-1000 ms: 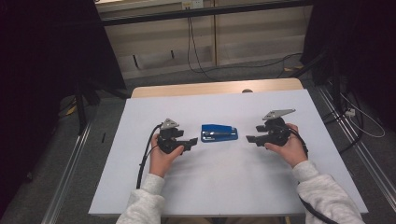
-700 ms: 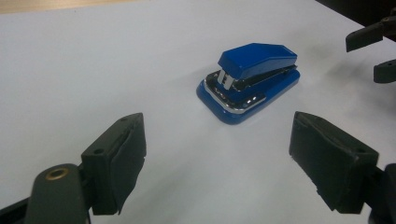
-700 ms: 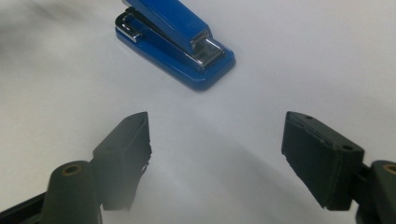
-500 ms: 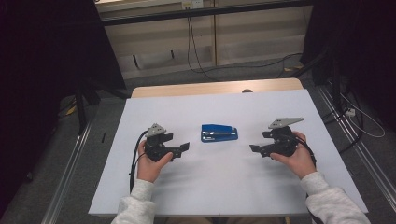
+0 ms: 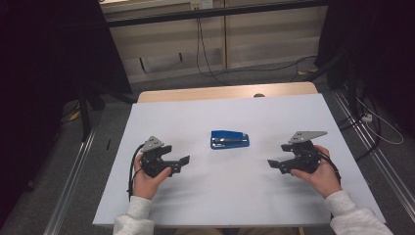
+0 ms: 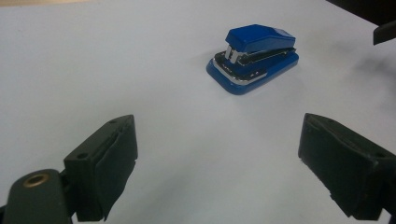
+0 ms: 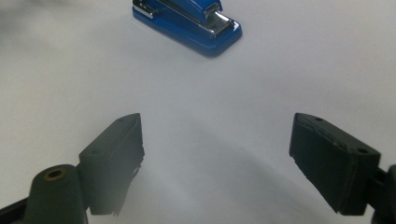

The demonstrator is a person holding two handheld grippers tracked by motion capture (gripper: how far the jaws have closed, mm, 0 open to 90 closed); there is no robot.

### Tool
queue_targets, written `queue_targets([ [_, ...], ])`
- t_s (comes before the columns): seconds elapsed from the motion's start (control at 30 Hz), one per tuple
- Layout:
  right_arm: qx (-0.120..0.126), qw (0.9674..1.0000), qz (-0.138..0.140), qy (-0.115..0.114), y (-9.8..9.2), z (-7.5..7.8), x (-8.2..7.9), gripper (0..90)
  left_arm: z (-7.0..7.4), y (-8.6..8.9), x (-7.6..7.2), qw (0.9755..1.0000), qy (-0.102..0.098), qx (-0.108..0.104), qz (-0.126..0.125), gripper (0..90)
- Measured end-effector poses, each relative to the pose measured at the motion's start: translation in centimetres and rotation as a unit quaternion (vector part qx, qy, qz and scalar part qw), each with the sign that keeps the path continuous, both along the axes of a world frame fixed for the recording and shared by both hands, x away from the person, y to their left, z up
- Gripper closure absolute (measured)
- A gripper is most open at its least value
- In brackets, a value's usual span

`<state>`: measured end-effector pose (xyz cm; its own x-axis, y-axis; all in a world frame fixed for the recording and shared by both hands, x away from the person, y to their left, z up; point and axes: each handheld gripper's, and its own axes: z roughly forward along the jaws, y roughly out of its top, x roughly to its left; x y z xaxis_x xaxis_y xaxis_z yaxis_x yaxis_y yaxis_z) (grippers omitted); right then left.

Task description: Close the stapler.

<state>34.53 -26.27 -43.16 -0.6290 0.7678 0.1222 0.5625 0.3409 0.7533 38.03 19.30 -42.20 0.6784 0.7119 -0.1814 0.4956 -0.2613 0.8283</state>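
Stapler [image 5: 229, 139] lies between both hand-held grippers (untouched, well apart).

From my remote station I see a desk [image 5: 293, 112] with a white top and a pale wooden strip along its far edge. Grey carpet floor [image 5: 88, 161] surrounds it. Metal rails [image 5: 63, 196] run along both sides. Behind stands a beige panelled wall [image 5: 254, 44] with black cables [image 5: 205, 54] hanging down it; dark curtains [image 5: 44, 63] flank both sides.
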Motion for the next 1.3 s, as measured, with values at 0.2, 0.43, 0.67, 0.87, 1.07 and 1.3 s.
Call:
queue_targets([
  [0.2, -0.001, 1.0000, 0.001, 0.001, -0.3, 0.0, -0.7, 16.1, 0.0, 1.2, -0.7, 1.0000, -0.002, 0.004, 0.006, 10.7],
  [0.43, 0.002, 1.0000, 0.003, 0.003, -0.6, 0.1, -1.3, 15.3, 0.2, 2.6, -1.5, 0.9998, -0.008, -0.009, 0.016, 9.8],
  [0.67, 0.002, 1.0000, 0.003, 0.002, -1.0, 0.2, -1.9, 14.8, 0.0, 3.6, -2.0, 0.9998, -0.008, -0.008, 0.019, 8.9],
  [0.87, 0.003, 1.0000, 0.003, 0.005, -1.4, 0.0, -2.4, 14.7, 0.0, 4.2, -2.4, 0.9997, -0.008, -0.011, 0.021, 8.9],
  [1.07, 0.003, 0.9999, 0.007, 0.007, -1.4, 0.0, -2.8, 14.5, -0.3, 4.6, -3.1, 0.9999, -0.008, -0.003, 0.011, 8.5],
  [1.3, 0.006, 1.0000, 0.005, 0.005, -1.7, 0.1, -3.2, 14.5, -0.2, 4.9, -3.7, 0.9999, -0.011, -0.003, 0.012, 8.1],
])
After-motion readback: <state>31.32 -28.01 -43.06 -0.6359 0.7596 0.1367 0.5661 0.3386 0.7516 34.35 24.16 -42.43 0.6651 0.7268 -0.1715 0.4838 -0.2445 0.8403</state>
